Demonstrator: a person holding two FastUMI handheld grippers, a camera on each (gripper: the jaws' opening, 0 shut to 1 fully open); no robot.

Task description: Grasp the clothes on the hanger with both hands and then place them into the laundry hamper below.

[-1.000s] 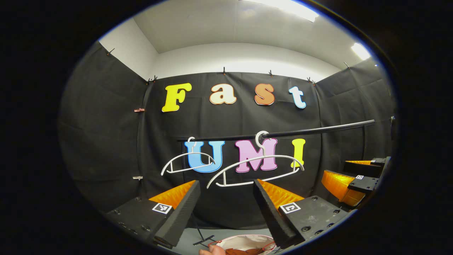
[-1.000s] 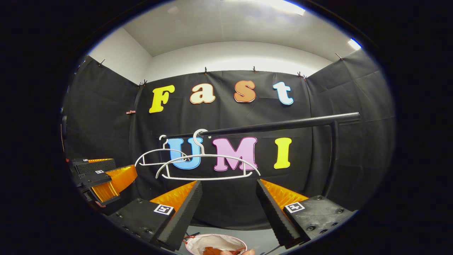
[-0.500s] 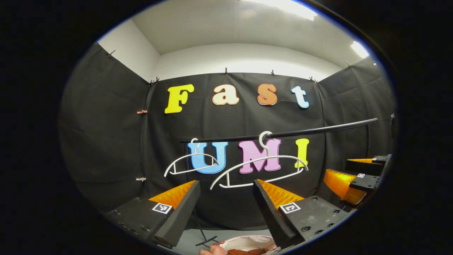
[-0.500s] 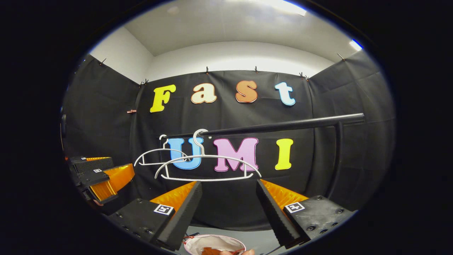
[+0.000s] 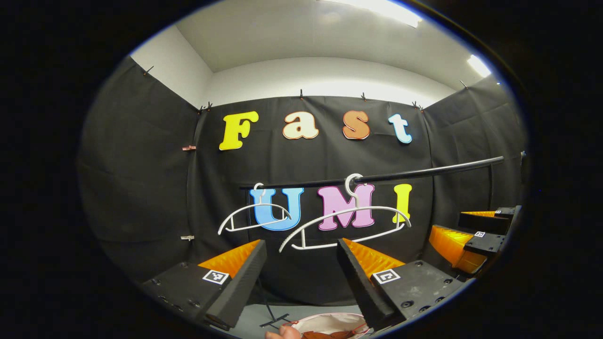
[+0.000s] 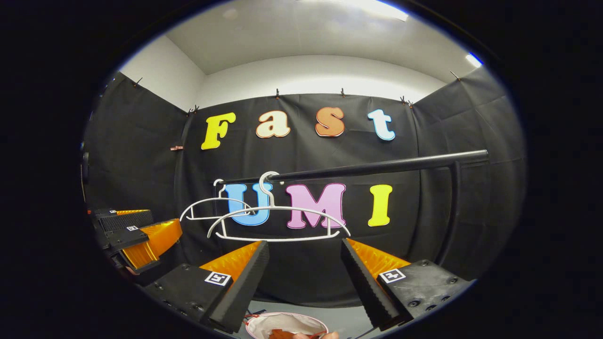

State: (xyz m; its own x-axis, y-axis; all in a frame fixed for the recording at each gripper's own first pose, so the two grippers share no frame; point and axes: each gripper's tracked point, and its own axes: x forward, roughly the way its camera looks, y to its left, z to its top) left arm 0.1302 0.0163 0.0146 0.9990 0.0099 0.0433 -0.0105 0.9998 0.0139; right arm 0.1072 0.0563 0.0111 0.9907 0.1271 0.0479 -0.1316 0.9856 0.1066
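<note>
Grey floor (image 5: pixel 254 316) carries laundry hamper (image 5: pixel 330 323), rack foot (image 5: pixel 272 321).

No readable text: the left gripper (image 5: pixel 301 278) and right gripper (image 6: pixel 305 278) each carry square coded marker tags (image 5: pixel 215 276) on both fingers, without legible characters.

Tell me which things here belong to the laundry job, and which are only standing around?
Job:
- laundry hamper, a brownish garment already inside
- two bare white hangers
- left hand-held gripper, open
- right hand-held gripper, open

Not part of it:
- black rail
- ceiling lights
</note>
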